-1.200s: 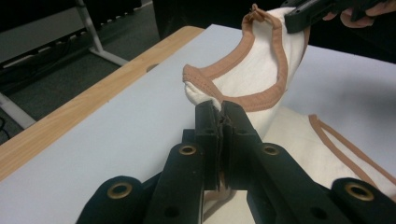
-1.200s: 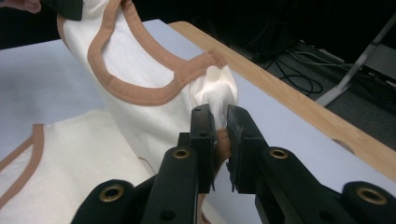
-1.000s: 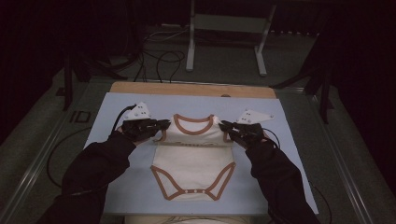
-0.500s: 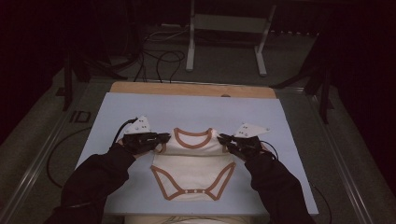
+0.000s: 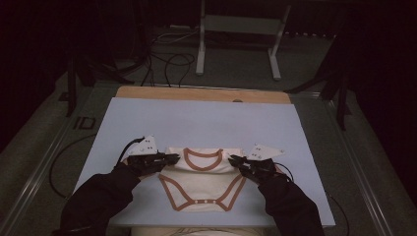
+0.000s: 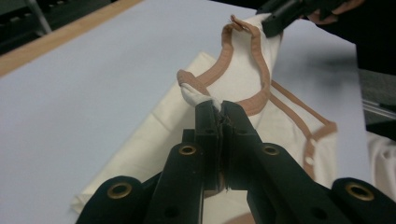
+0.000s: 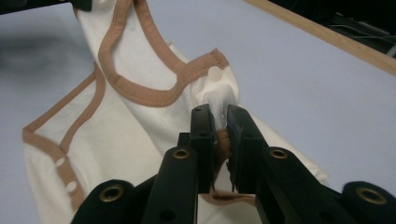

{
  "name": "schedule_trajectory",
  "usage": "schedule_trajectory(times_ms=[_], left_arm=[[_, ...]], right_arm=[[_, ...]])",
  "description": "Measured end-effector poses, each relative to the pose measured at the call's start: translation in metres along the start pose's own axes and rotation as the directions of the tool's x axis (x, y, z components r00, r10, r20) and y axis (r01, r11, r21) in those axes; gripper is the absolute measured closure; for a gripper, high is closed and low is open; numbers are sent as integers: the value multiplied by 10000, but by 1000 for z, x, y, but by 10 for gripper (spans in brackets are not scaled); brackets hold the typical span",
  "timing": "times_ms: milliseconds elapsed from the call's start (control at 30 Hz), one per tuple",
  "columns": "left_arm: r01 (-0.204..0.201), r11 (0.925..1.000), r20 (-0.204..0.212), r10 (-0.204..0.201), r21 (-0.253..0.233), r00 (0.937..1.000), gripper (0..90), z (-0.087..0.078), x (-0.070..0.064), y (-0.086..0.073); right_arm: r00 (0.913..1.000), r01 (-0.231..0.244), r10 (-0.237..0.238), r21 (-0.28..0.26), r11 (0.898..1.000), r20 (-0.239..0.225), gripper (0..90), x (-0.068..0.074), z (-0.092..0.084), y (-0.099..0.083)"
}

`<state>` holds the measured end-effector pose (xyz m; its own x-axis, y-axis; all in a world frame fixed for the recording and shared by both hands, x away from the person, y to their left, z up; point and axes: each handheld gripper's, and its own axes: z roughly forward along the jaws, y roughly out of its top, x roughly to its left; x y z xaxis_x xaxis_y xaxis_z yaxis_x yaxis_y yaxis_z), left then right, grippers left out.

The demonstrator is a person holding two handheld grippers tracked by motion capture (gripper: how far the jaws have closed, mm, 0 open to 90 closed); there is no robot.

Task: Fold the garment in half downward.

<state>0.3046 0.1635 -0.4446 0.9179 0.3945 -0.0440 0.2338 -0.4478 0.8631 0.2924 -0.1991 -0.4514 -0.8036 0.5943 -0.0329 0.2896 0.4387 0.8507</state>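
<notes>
Open table around a small garment
The far half of the table (image 5: 206, 118) lies bare; near the front edge the bodysuit (image 5: 204, 184) and both forearms block passage.

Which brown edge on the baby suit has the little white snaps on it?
The bottom edge of the baby suit, nearest the person. The neck edge between the two grippers is plain brown.

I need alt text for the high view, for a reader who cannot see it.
Two hand-held grippers, left and right, each pinch a shoulder of a cream baby bodysuit with brown trim, on a pale blue table. Dark-sleeved arms enter from below.
</notes>
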Motion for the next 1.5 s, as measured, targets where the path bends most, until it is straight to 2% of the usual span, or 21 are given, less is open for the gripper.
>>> schedule_trajectory(times_ms=[167, 333, 600, 667, 700, 900, 933, 1100, 1267, 1367, 1433, 1467, 1500], left_arm=[[-56, 9999, 84, 55, 144, 9999, 868, -1, -9, -9], [-53, 9997, 170, 50, 221, 9998, 868, 0, -16, -17], [-237, 9983, 525, 209, 526, 9984, 867, 5, -26, -34], [-306, 9968, 530, 267, 736, 9982, 864, 6, -27, -37], [-350, 9963, 532, 309, 782, 9981, 865, 7, -28, -39], [-298, 9958, 463, 259, 868, 9986, 865, 8, -26, -42], [-218, 9962, 588, 169, 841, 9981, 865, 8, -26, -43], [-363, 9953, 927, 279, 898, 9953, 864, 7, -30, -47], [-394, 9944, 1372, 258, 978, 9902, 847, 5, -33, -53], [-477, 9931, 1725, 287, 1073, 9846, 815, 3, -36, -55], [-589, 9913, 2256, 311, 1178, 9737, 804, 3, -39, -58], [-733, 9892, 2301, 425, 1269, 9722, 773, 3, -41, -59], [-728, 9885, 2505, 376, 1325, 9674, 740, 4, -42, -60]], right_arm=[[9998, -90, 88, -64, 9999, -197, 816, 9, -4, -7], [9993, -114, 119, 149, 9998, -343, 815, 17, -5, -17], [9983, -271, 282, 213, 9994, -509, 814, 25, -11, -27], [9978, -295, 308, 223, 9993, -584, 814, 27, -11, -31], [9966, -485, 503, 292, 9984, -649, 814, 28, -11, -33], [9953, -324, 376, 599, 9977, -891, 813, 35, -5, -40], [9952, -320, 374, 605, 9977, -908, 812, 36, -5, -41], [9939, -322, 381, 580, 9978, -1036, 809, 41, -8, -44], [9911, -530, 578, 429, 9977, -1203, 756, 44, -13, -49], [9899, -609, 655, 405, 9973, -1255, 742, 48, -16, -51], [9877, -600, 664, 493, 9970, -1414, 718, 50, -17, -53], [9857, -559, 628, 481, 9973, -1561, 691, 52, -17, -54], [9845, -550, 626, 505, 9972, -1638, 654, 53, -18, -55]])
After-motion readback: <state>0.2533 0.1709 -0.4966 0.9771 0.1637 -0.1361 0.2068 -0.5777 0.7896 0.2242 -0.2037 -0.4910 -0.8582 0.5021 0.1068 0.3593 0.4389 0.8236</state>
